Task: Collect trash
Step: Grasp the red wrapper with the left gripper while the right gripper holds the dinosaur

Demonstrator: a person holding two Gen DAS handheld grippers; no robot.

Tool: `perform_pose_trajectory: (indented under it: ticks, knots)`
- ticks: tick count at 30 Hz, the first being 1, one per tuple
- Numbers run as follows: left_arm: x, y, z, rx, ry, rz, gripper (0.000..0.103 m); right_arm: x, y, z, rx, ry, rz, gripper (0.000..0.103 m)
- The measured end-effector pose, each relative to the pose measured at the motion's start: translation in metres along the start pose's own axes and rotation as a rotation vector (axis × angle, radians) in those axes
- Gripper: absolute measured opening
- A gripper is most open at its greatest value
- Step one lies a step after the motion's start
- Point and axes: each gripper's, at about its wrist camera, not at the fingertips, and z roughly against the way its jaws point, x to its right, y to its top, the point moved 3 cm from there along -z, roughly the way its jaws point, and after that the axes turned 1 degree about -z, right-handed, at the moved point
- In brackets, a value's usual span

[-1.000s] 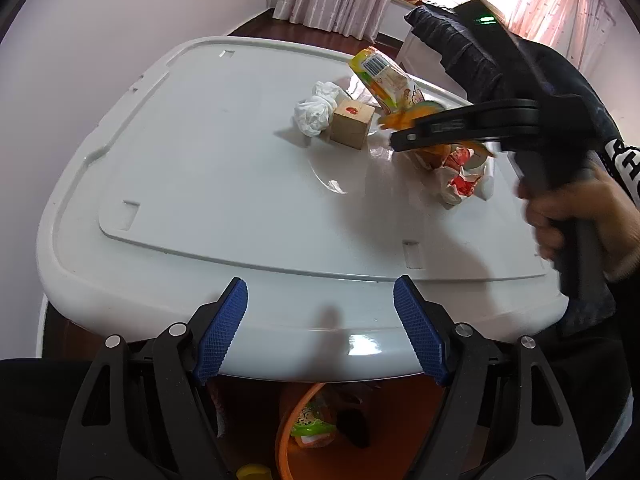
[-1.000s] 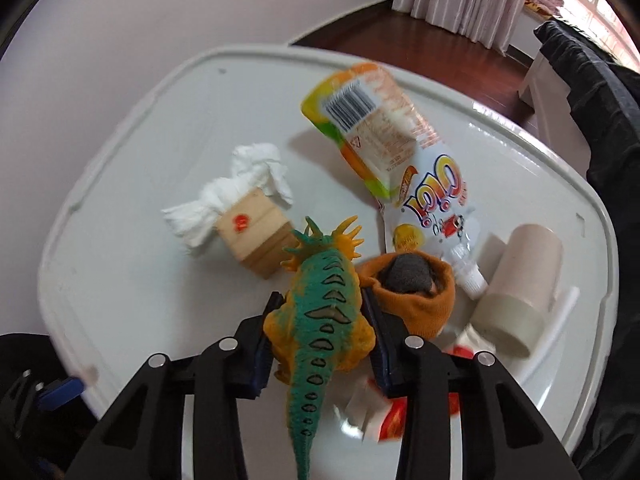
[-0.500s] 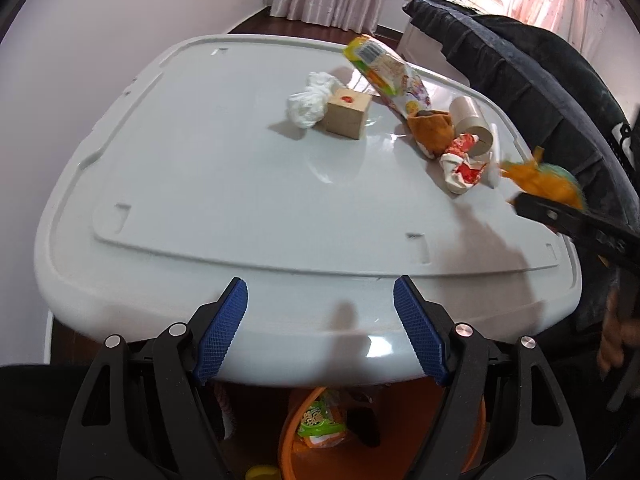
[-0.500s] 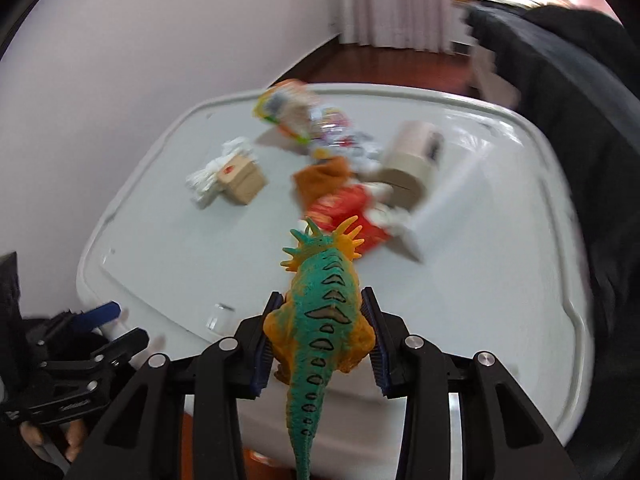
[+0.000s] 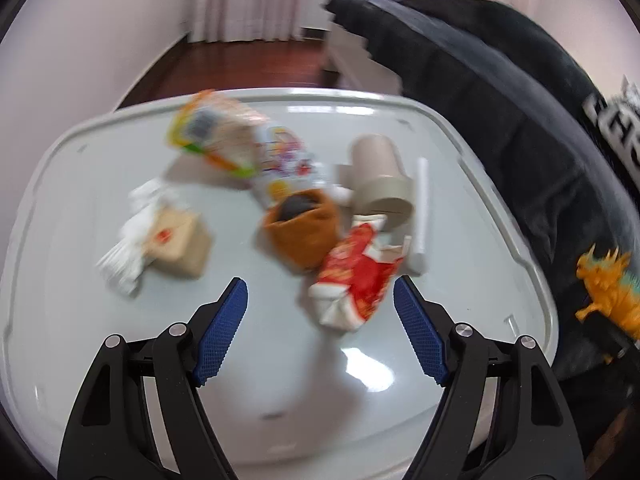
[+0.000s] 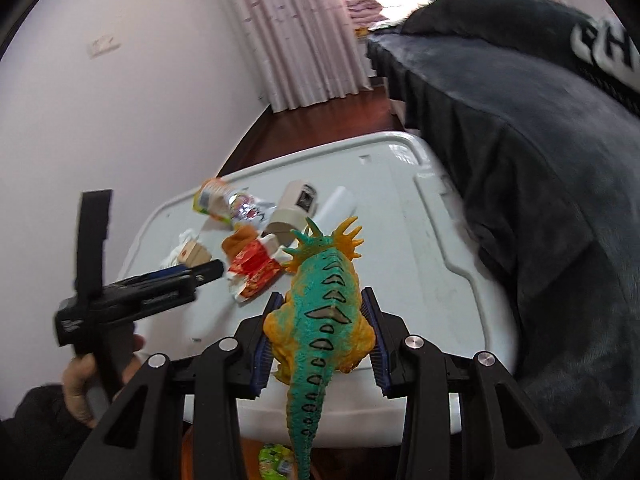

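My right gripper is shut on a green and orange toy dinosaur and holds it over the near edge of the white table; the dinosaur also shows at the right edge of the left wrist view. My left gripper is open and empty above the table, just short of a crumpled red and white wrapper. Beyond it lie an orange pouch, a cardboard tube, a snack bag, a wooden block and white tissue.
A person in a dark top stands at the table's right side. A white paper roll lies right of the tube. Under the table's near edge a green packet shows. White wall on the left, curtains behind.
My left gripper moved forward over the table toward the trash pile. My right gripper drew back and right with the dinosaur, away from the pile.
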Motion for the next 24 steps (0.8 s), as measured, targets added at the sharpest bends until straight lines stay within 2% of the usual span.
perform_pose_trajectory:
  ticks: [4, 6, 10, 15, 19, 23, 24]
  knots:
    - [0.017, -0.001, -0.018, -0.021, 0.000, -0.180, 0.074, 0.000, 0.003, 0.002, 0.022, 0.027, -0.029, 0.040]
    - [0.018, -0.002, -0.029, -0.045, -0.036, -0.223, 0.074, -0.002, 0.003, 0.002, 0.026, 0.031, -0.023, 0.040]
    - [0.011, 0.002, -0.044, -0.081, -0.125, -0.217, 0.074, -0.004, 0.001, -0.001, 0.017, 0.039, -0.021, 0.040]
    - [0.016, 0.009, -0.051, -0.094, -0.196, -0.250, 0.074, -0.005, 0.001, -0.002, 0.010, 0.039, -0.020, 0.040]
    - [0.031, 0.012, -0.060, -0.113, -0.178, -0.318, 0.074, -0.005, 0.001, -0.002, 0.005, 0.040, -0.021, 0.040]
    - [0.043, 0.006, -0.069, -0.112, -0.064, -0.412, 0.074, -0.004, 0.002, -0.003, 0.003, 0.039, -0.025, 0.040]
    - [0.044, 0.004, -0.069, -0.100, -0.053, -0.425, 0.069, -0.004, 0.002, -0.003, 0.003, 0.041, -0.026, 0.040]
